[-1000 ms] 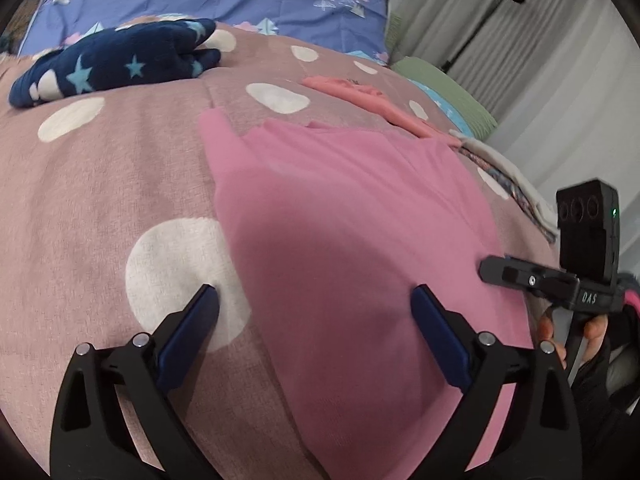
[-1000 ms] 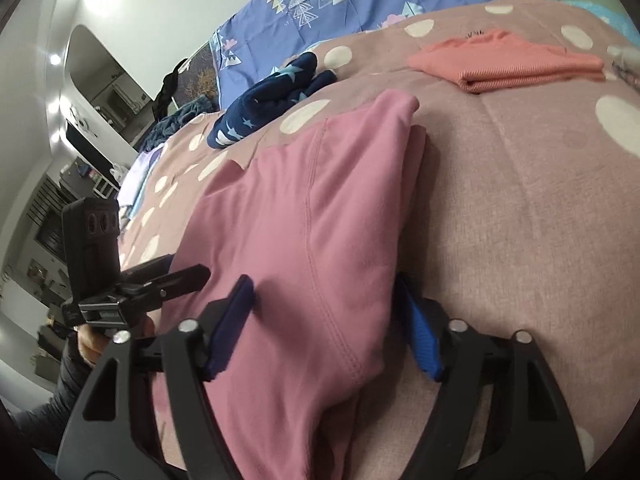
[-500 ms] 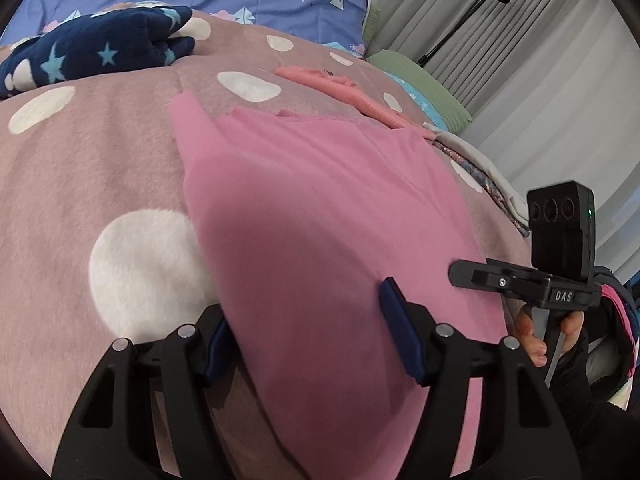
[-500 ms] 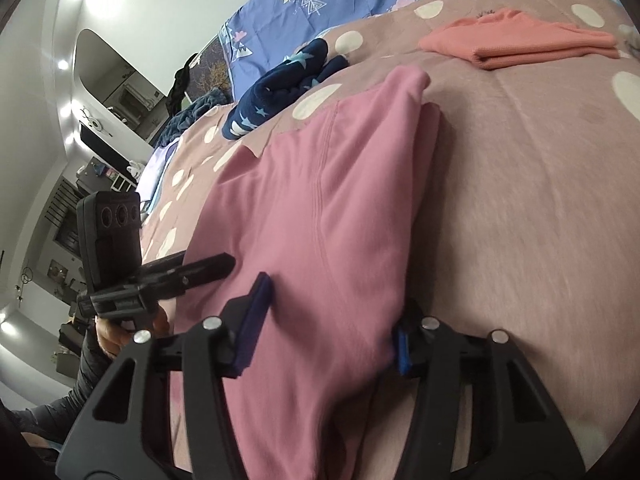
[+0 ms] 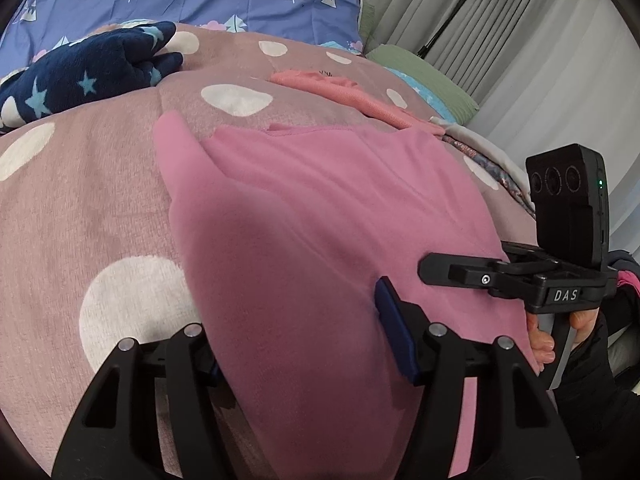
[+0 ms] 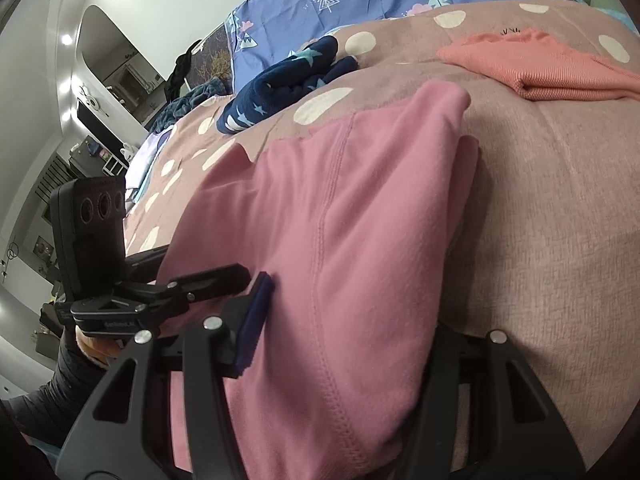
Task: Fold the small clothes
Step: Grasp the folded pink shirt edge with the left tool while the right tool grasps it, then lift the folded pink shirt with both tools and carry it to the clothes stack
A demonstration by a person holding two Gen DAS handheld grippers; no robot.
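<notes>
Both sets of jaws have just been closing onto the near edge of the pink garment [image 5: 320, 240]. The left gripper [image 5: 304, 344] pinches its left corner, the right gripper [image 6: 344, 344] its right. The garment spreads toward twelve o'clock over the dotted blanket [image 5: 80, 208]. Navy star-print fleece [image 5: 88, 76] lies at eleven o'clock, a folded coral garment [image 6: 540, 68] at one.

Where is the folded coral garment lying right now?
The folded coral garment lies on the dotted bedspread, upper right in the right wrist view, beyond the pink garment and right of the navy star-print garment.
</notes>
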